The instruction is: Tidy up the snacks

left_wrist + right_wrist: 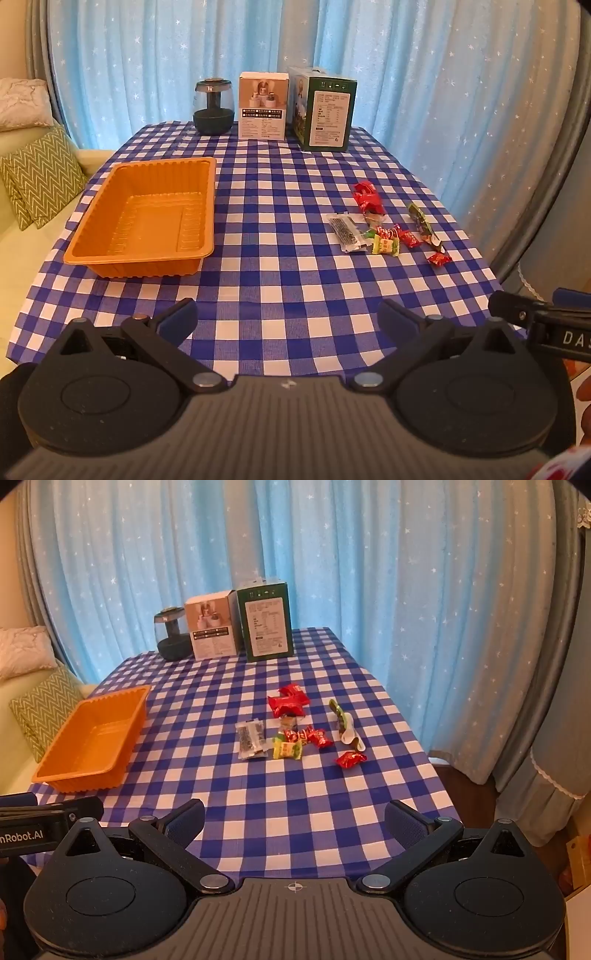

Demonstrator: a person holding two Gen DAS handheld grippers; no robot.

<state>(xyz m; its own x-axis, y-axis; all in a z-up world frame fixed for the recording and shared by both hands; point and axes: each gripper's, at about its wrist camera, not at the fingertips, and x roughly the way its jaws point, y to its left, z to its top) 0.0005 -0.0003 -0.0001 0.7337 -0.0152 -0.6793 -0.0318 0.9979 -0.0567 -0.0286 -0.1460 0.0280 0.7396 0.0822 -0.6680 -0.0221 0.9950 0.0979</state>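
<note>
Both the left gripper point(288, 325) and right gripper point(295, 823) hover with jaws wide and empty above the checked surface point(280, 266), since the snacks point(295, 734) lie scattered mid-frame, well apart from the empty orange tray point(92, 746) at left awaiting them.

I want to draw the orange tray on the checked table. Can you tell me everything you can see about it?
The orange rectangular plastic tray looks thin and moulded, with ribbed, sloping walls, a flat rolled rim and a ridged floor. It is empty and sits upright and flat on the blue-and-white checked tablecloth, on the left side near the table's edge. Only the cloth touches it. The wrapped snacks lie apart from it on the right, and neither gripper is near it.
</note>
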